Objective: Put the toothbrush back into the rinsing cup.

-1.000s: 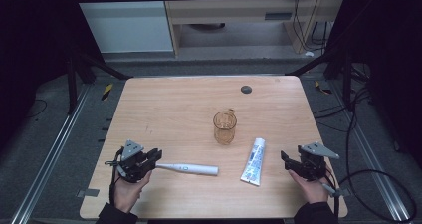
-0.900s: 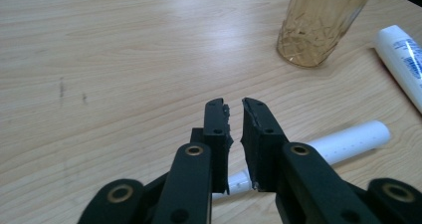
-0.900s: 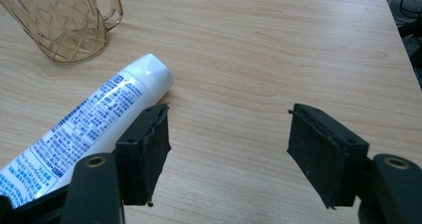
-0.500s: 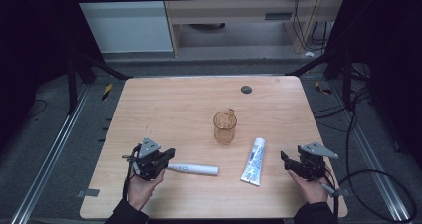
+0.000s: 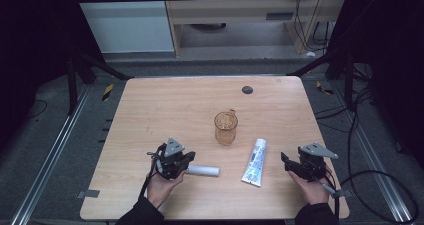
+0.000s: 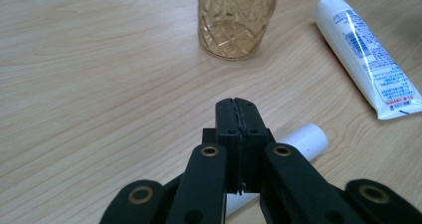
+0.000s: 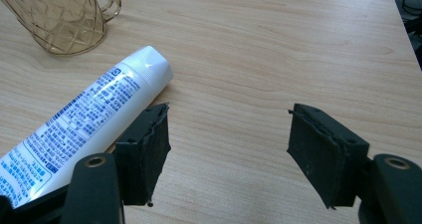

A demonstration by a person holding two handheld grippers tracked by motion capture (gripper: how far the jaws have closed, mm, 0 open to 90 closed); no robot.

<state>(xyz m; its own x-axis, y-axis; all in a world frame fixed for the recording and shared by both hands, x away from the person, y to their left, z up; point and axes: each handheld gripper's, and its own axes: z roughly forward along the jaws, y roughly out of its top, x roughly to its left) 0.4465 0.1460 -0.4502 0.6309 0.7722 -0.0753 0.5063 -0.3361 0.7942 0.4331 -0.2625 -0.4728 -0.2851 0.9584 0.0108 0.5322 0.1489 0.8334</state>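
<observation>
My left gripper (image 5: pixel 189 158) rests low on the table at the front left, its two black pads pressed flat together (image 6: pixel 238 107) with nothing visible between them. A white cylinder (image 5: pixel 204 170) lies on the wood under and just right of it, its round end (image 6: pixel 306 140) showing beyond the jaws. An amber cut-glass mug (image 5: pixel 226 127) stands mid-table, straight ahead of the left gripper (image 6: pixel 234 22). A white toothpaste tube (image 5: pixel 255 161) lies flat to the mug's right. My right gripper (image 5: pixel 287 162) is open (image 7: pixel 226 134), with the tube (image 7: pixel 94 119) just outside its left pad.
A small dark round disc (image 5: pixel 247 89) sits near the table's far edge. The wooden table (image 5: pixel 165 110) is bare on its left half and back. Metal frame rails and cables run along the floor on both sides.
My left gripper has slid to the right over the left part of the white cylinder. The right gripper, the mug and the tube have stayed put.
</observation>
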